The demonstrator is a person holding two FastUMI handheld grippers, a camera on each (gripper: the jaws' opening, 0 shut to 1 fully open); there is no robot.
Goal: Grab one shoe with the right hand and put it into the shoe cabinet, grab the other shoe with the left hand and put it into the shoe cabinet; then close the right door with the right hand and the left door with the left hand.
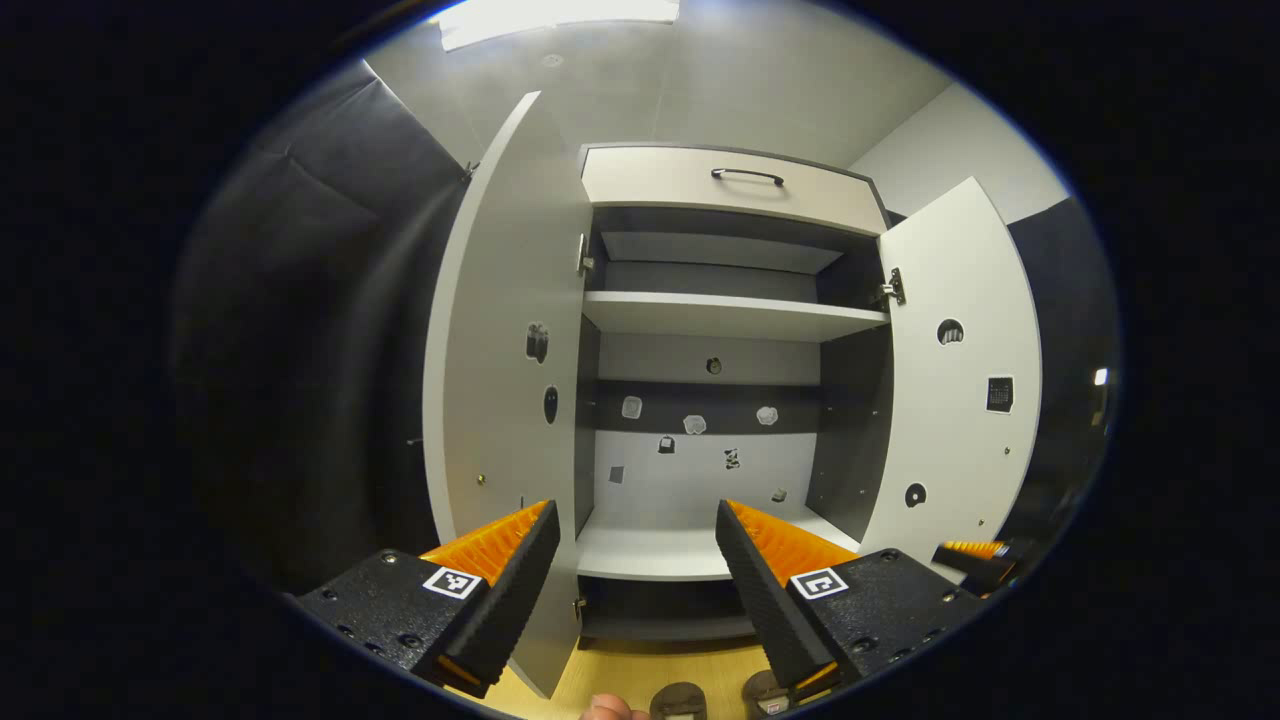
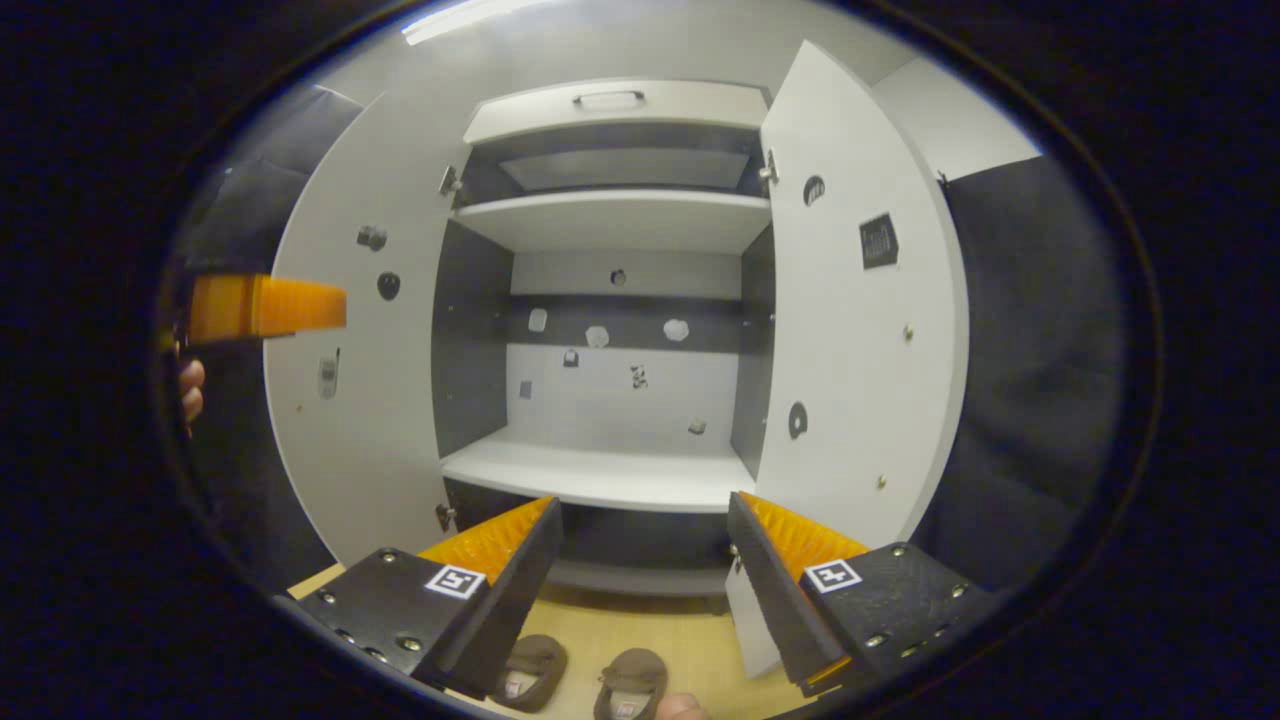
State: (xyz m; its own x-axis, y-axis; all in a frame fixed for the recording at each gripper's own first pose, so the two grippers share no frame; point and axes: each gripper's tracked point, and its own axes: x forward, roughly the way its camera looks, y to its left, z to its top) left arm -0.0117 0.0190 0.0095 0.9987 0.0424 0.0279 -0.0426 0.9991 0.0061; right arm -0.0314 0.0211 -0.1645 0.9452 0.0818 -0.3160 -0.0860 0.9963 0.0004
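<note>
Nowhere is any writing readable; small stickers dot the shoe cabinet (image 2: 610, 470), whose left door (image 2: 350, 400) and right door (image 2: 860, 330) stand open. Both shoes (image 2: 530, 672) lie side by side on the near floor (image 2: 690, 630). Left gripper (image 1: 635, 560) and right gripper (image 2: 645, 560) gape wide, holding nothing.

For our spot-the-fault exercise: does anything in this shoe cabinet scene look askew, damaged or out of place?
Nothing stands out. The cabinet stands with both doors open and its shelves bare, and the two shoes sit side by side on the floor in front. The left gripper and the right gripper are both open, holding nothing.
</note>
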